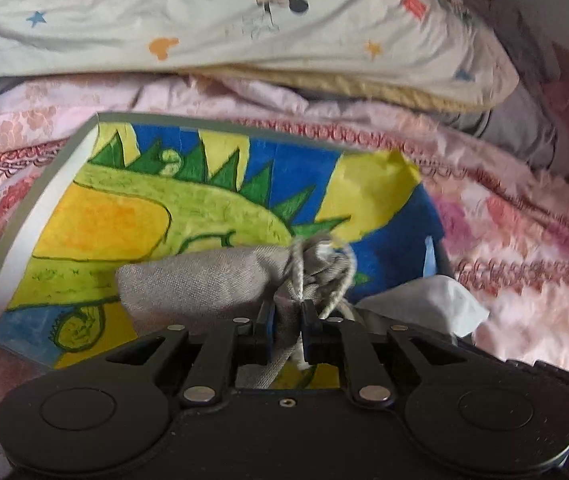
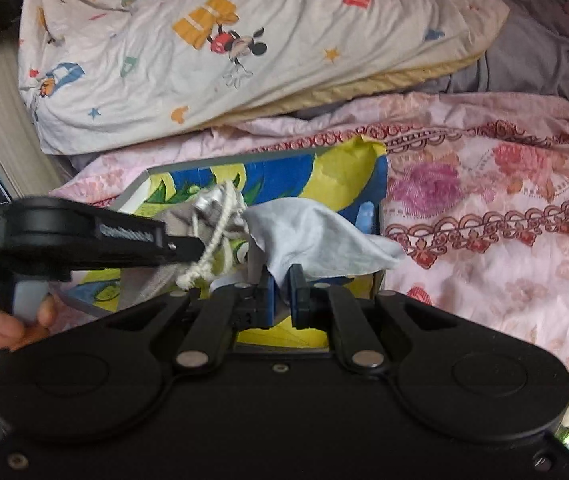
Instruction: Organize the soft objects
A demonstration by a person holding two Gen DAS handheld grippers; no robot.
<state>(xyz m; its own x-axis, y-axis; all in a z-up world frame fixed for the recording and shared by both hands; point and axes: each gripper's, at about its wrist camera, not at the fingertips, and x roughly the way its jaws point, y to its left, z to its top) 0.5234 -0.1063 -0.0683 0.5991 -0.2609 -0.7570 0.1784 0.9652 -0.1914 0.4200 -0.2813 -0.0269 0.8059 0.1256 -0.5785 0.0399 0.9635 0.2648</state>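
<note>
L gripper (image 1: 288,312) clamped on neck of grey drawstring pouch (image 1: 196,276); R gripper (image 2: 282,280) pinching pale cloth (image 2: 316,236). Both held over dinosaur-print box (image 1: 124,208) on pink floral bedspread (image 2: 484,208), near cartoon pillow (image 2: 204,52).

A bedroom: cartoon-print pillow (image 2: 220,52) on a floral bedspread (image 2: 484,200).

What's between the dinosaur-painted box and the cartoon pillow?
Only rumpled pink floral bedspread, nothing on it, between the box and the pillow. Clearest in the right wrist view.
</note>
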